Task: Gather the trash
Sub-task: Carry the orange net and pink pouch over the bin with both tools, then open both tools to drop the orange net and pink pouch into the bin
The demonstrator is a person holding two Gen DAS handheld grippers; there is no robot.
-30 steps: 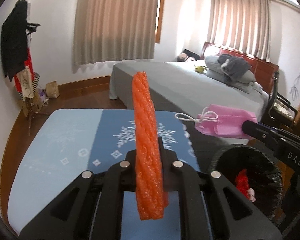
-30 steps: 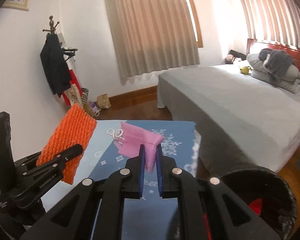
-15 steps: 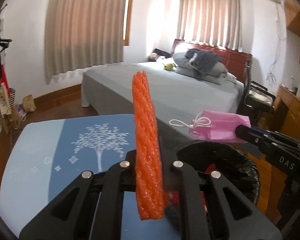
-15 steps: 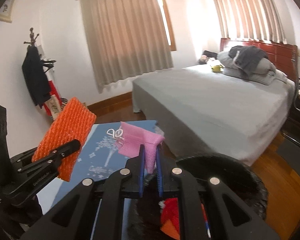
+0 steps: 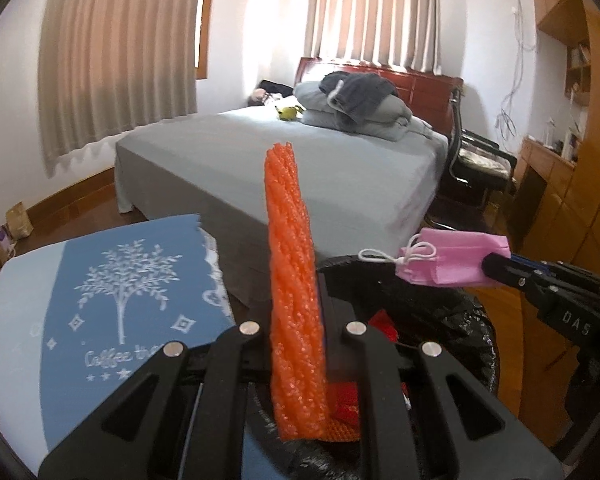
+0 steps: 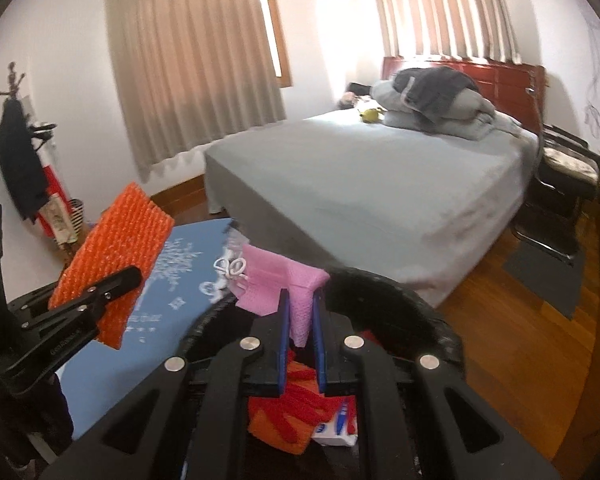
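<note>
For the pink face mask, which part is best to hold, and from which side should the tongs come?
Grip the folded body of the pink face mask, at its edge opposite the white ear loops, as the right tongs hold it now. The body is flat and thin, so the pads close across its faces; the loops are loose and would slip.

The left gripper (image 5: 300, 344) clamped an upright orange foam net (image 5: 294, 280) above a black-lined trash bin (image 5: 460, 320), beside the right gripper (image 5: 496, 266) pinching a pink face mask (image 5: 452, 260).
</note>
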